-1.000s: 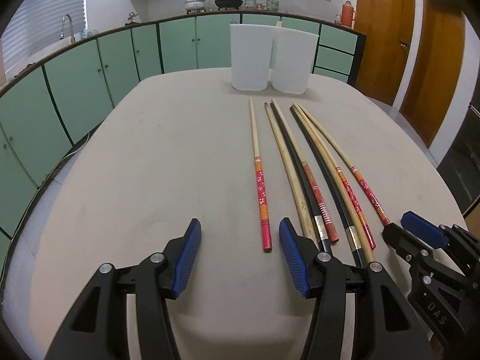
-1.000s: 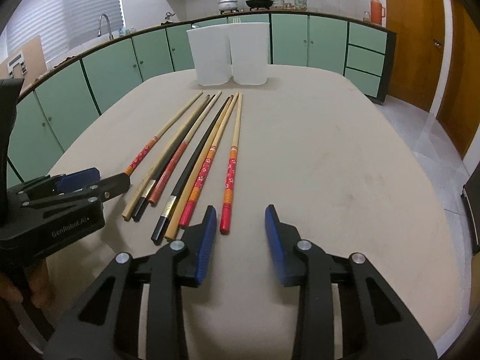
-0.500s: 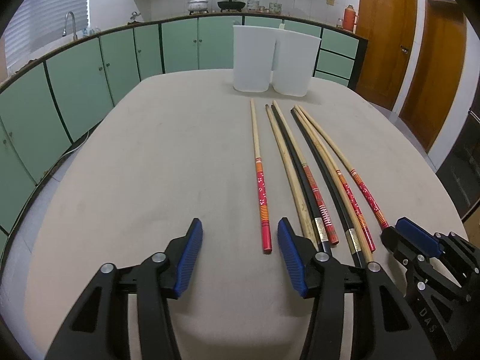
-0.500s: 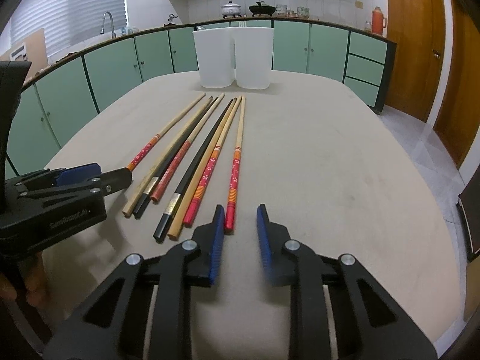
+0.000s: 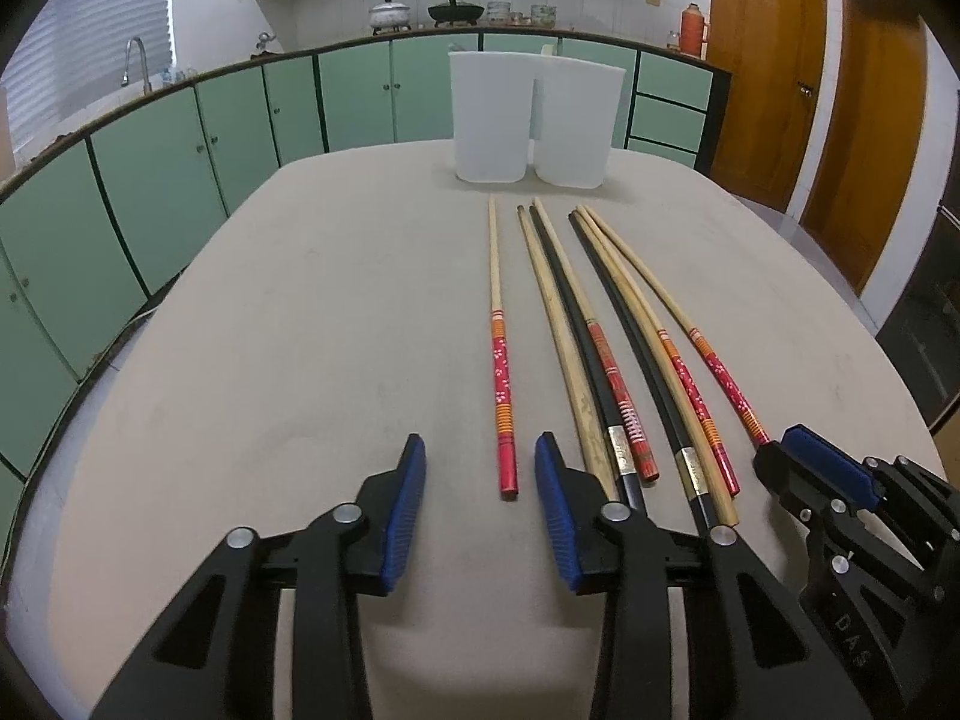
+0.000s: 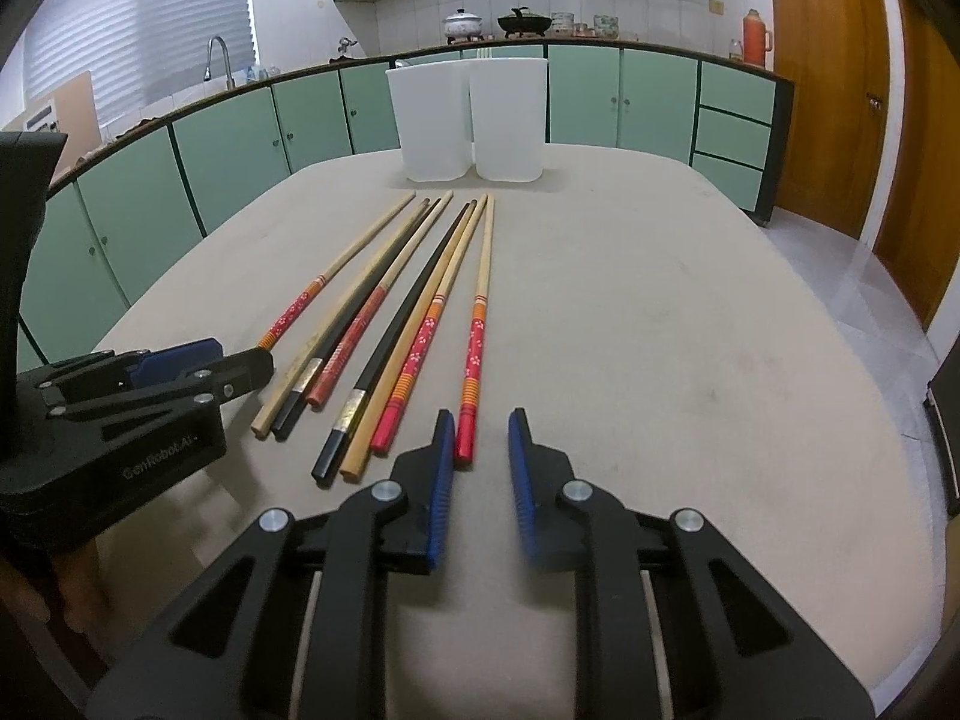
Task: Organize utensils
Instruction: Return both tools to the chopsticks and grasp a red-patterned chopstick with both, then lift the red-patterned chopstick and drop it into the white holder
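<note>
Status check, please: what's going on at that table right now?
Left hand-held gripper closing, empty; right empty. Seven chopsticks lying flat; tubs behind. Nothing in the way.

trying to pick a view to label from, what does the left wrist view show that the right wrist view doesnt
Only the left wrist view: the right gripper from the side, at the right end of the chopsticks.

Only the right wrist view: the left gripper from the side, and a hand low at the left edge.

Both: eight chopsticks flat on the table, two white bins at its far end, nothing gripped. The left gripper's jaws are closing with nothing between them.
</note>
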Tool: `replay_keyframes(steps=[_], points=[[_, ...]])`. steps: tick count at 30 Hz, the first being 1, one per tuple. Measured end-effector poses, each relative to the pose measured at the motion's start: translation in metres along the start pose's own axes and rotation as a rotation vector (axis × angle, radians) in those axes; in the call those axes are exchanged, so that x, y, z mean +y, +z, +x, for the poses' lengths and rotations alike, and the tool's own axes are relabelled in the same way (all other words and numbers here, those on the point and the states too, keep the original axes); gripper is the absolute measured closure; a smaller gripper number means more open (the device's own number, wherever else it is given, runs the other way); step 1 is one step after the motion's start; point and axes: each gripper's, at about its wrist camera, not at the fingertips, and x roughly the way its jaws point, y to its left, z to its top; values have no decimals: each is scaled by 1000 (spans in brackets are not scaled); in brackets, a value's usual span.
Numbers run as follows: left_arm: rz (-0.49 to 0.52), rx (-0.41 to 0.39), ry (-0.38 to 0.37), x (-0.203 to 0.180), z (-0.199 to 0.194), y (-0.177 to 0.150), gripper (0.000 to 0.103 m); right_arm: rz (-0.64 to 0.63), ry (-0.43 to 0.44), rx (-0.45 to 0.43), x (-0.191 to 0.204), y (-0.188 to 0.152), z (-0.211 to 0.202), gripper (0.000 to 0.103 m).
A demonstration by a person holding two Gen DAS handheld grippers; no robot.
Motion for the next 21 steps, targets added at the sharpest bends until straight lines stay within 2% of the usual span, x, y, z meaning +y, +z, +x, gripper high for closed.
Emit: replay_keyframes(steps=[1, 6, 7, 14, 21], points=[[3, -2, -1, -1, 0, 0, 73, 1, -1, -1, 0, 0, 0, 86], [27, -7, -2, -7, 0, -1, 97, 8, -6, -6, -2, -1, 0, 93], [32, -8, 2, -7, -1, -1, 97, 10, -8, -6, -3, -1, 1, 98], [47, -33, 2, -7, -11, 6, 98, 28, 5, 9, -9, 7, -1, 98], [78, -147, 14, -6, -51, 34, 98, 27, -4, -85, -21, 41, -31, 98]])
